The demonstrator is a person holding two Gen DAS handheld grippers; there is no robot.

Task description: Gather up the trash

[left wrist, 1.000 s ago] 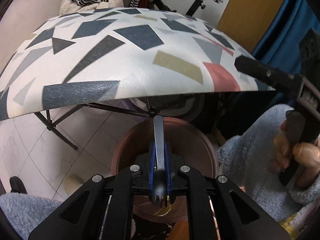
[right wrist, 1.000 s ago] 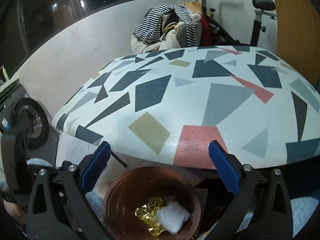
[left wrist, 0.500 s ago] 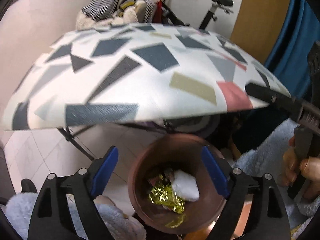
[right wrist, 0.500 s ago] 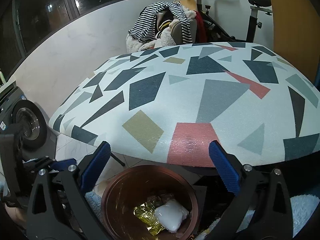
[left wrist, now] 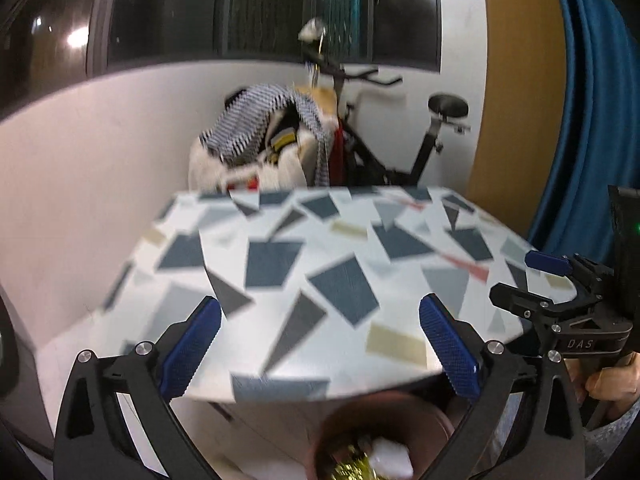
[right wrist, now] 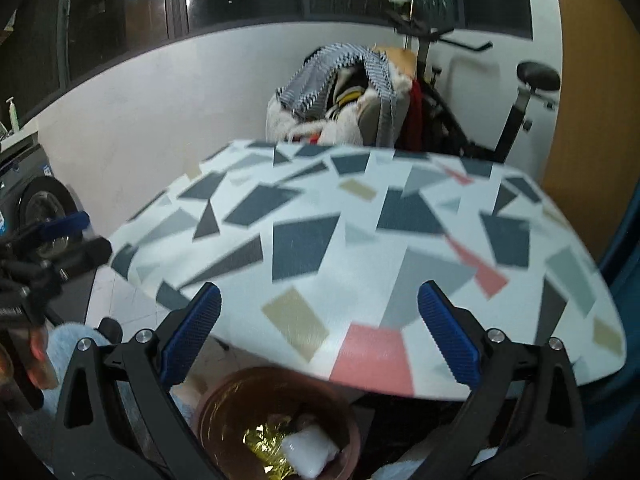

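A brown round bin (right wrist: 276,412) stands on the floor under the near edge of the table; it also shows in the left wrist view (left wrist: 384,428). Inside lie gold foil (right wrist: 268,444) and a white wad (right wrist: 308,452). My left gripper (left wrist: 320,356) is open and empty, above and behind the bin. My right gripper (right wrist: 320,344) is open and empty, above the bin. Each gripper shows in the other's view: the right gripper (left wrist: 560,296) at the right side, the left gripper (right wrist: 52,248) at the left side.
A table (right wrist: 360,248) with a white top and grey, blue, pink and tan shapes fills the middle. Behind it stand a chair piled with clothes (right wrist: 344,92) and an exercise bike (right wrist: 480,92). A washing machine (right wrist: 28,208) is at left, a blue curtain (left wrist: 592,100) at right.
The left gripper opened and dropped the black fork into the bin. Both grippers then rose and tilted up, so the table top and back wall fill more of the views.
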